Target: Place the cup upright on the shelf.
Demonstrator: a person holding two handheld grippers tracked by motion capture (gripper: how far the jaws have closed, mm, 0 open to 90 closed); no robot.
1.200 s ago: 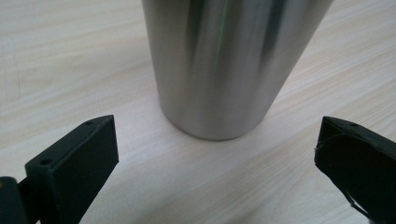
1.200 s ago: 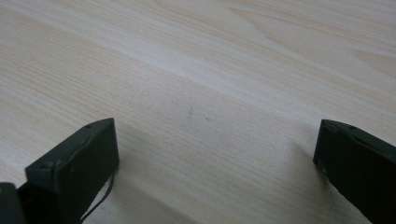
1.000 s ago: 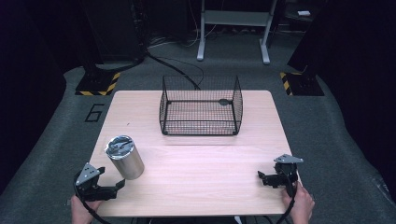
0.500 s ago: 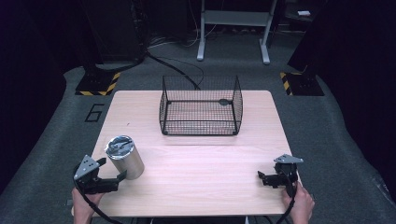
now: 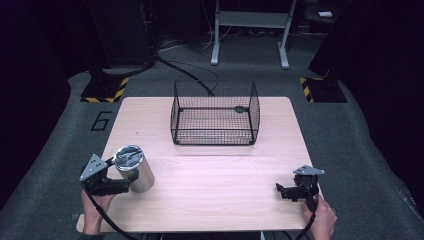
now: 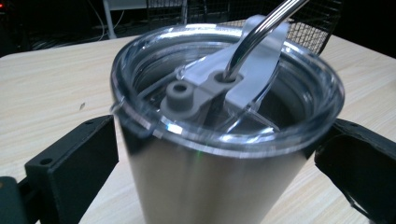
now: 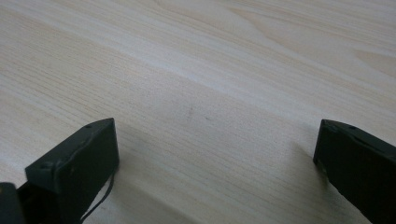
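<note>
Your left gripper [image 5: 120, 186], lower left, has its jaws spread wide around the steel tumbler [image 6: 219, 154] with clear lid, while your right gripper [image 5: 286, 190] gapes empty.

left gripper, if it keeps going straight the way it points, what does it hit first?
The steel tumbler. It already stands between the left gripper's open fingers, filling most of the gap. Whether either finger touches its wall yet, I can't tell. Beyond it in the left gripper view stands the wire basket.
</note>
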